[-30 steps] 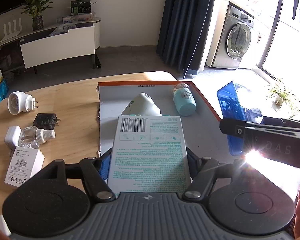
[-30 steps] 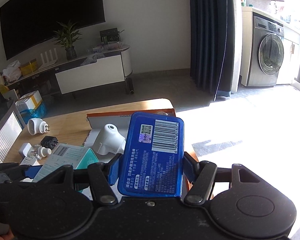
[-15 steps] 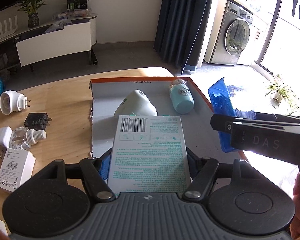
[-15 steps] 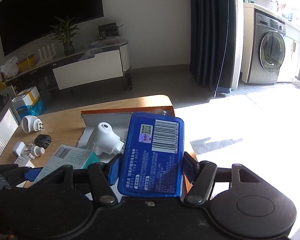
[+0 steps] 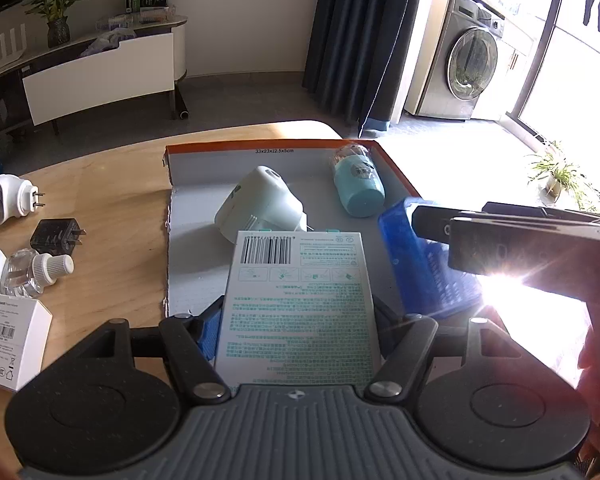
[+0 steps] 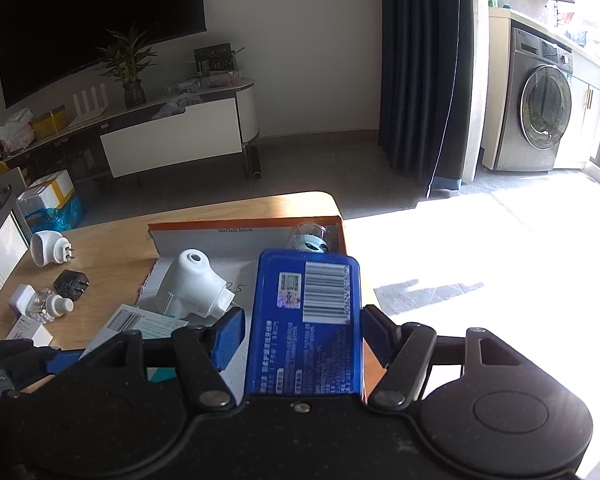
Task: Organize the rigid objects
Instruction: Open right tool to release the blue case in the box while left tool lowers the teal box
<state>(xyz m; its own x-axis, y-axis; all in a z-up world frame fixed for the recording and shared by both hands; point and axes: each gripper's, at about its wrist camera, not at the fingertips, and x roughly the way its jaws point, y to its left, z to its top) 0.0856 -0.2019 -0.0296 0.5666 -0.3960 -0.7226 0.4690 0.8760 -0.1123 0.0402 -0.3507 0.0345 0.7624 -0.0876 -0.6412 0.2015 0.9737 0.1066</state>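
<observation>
Teal box (image 5: 296, 304) clamped in left tool (image 5: 296, 332)

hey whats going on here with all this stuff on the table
A person is sorting small items into an open orange-edged cardboard box on a wooden table. The left hand-held gripper grips a flat white-and-teal carton over the box; the right hand-held gripper grips a flat blue package beside it. A white plug-in device and a light blue bottle already lie inside. Several small items still wait on the table.
</observation>
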